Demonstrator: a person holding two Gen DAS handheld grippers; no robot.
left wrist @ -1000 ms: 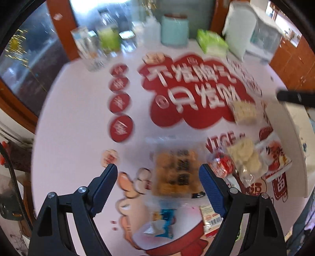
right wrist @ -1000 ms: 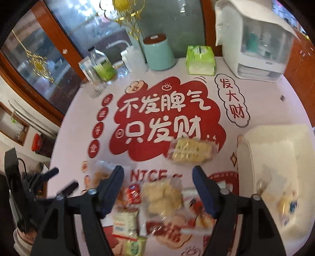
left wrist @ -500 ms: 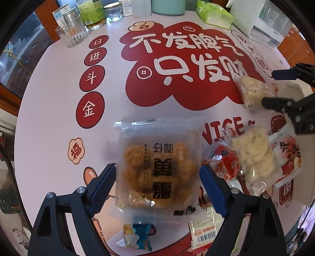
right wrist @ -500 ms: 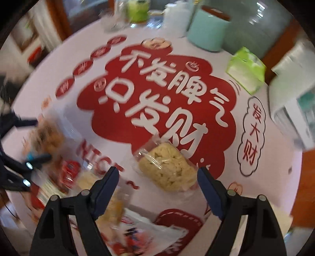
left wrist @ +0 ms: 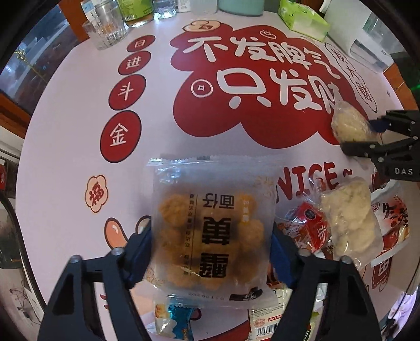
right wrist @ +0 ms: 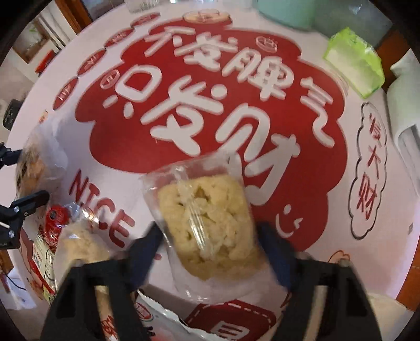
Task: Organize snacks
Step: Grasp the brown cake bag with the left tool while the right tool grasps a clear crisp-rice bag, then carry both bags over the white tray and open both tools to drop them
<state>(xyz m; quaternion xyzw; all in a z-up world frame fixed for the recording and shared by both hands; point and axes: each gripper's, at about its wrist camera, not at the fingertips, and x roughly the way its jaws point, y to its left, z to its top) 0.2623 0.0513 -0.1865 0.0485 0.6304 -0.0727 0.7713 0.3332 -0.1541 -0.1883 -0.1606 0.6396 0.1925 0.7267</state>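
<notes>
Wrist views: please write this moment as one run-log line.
left gripper: fingers just closed onto brown packet | right gripper: fingers just closing around pale packet, contact unclear

Left gripper (left wrist: 211,251) now lower over table, jaws just closing, blue pads at both side edges of brown-snack packet (left wrist: 210,225); a second ago stood wide above it. Right gripper (right wrist: 210,249) rolled and dropped, jaws just closing around pale-snack packet (right wrist: 207,223), earlier lying ahead of fingers.

It was a home dining room: a round worktop (left wrist: 65,147) under a pink-and-red festive cloth, ribbed drinking glasses (left wrist: 105,28) at eleven o'clock, a green tissue pack (left wrist: 302,18) at one o'clock.
</notes>
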